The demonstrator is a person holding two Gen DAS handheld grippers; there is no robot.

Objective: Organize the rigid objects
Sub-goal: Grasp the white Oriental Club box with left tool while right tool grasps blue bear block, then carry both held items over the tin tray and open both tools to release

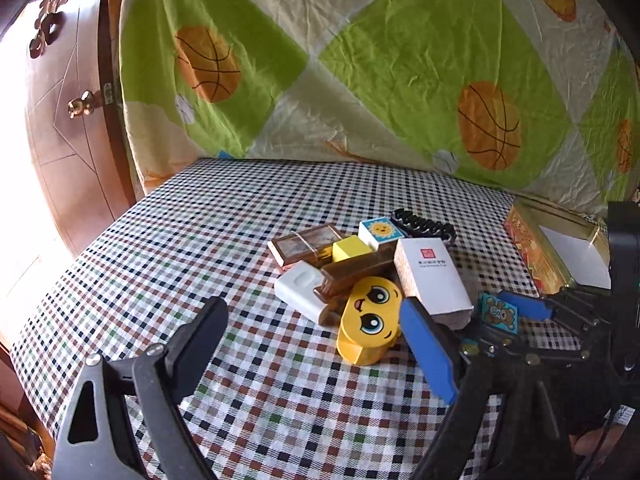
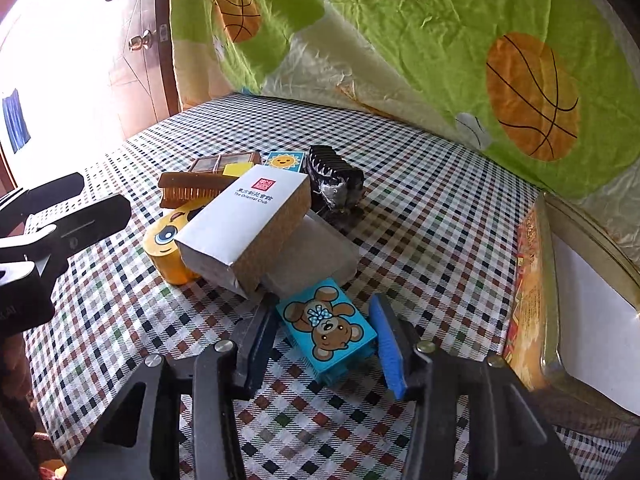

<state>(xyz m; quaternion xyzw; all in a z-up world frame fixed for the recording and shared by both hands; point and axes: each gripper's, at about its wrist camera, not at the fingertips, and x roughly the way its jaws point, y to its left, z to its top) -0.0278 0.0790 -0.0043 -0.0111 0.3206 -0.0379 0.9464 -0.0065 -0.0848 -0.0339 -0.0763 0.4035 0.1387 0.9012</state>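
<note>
A blue block printed with a brown bear (image 2: pixel 329 330) lies on the checked tablecloth (image 2: pixel 420 208) between the right gripper's (image 2: pixel 324 346) open fingers, untouched, while the left gripper (image 1: pixel 320 344) hovers spread wide, empty.

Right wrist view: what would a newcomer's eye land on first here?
First the blue bear block, lying on the checkered tablecloth between the open fingers of the right gripper. Just behind it sits a jumbled pile topped by a tilted white box, with a yellow cartoon-face toy at its left. An open tin sits at the table's right edge.
</note>
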